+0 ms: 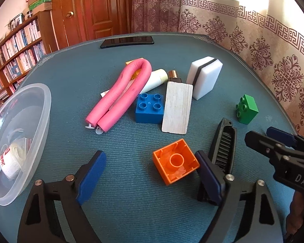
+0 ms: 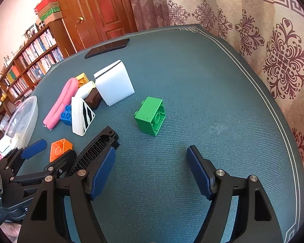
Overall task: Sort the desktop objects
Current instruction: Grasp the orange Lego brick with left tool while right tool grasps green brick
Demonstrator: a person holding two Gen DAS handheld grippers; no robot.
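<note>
the left gripper (image 1: 152,166) is spread wide and empty, its right pad just beside the upturned orange brick (image 1: 175,161) and a black comb (image 1: 223,147). the right gripper (image 2: 151,170) is likewise parted, holding nothing, low over the teal tablecloth (image 2: 192,70). ahead of it lies the green brick (image 2: 151,116) on its side; a clear plastic bowl (image 1: 38,109) stands far left.

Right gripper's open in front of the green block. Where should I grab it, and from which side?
The green block lies tipped on its side, hollow underside toward the right gripper and studs pointing away-left. Probably best to come straight in from the near side and close the fingers across its two flat side walls. Those faces are parallel and clear; nothing touches the block.
</note>
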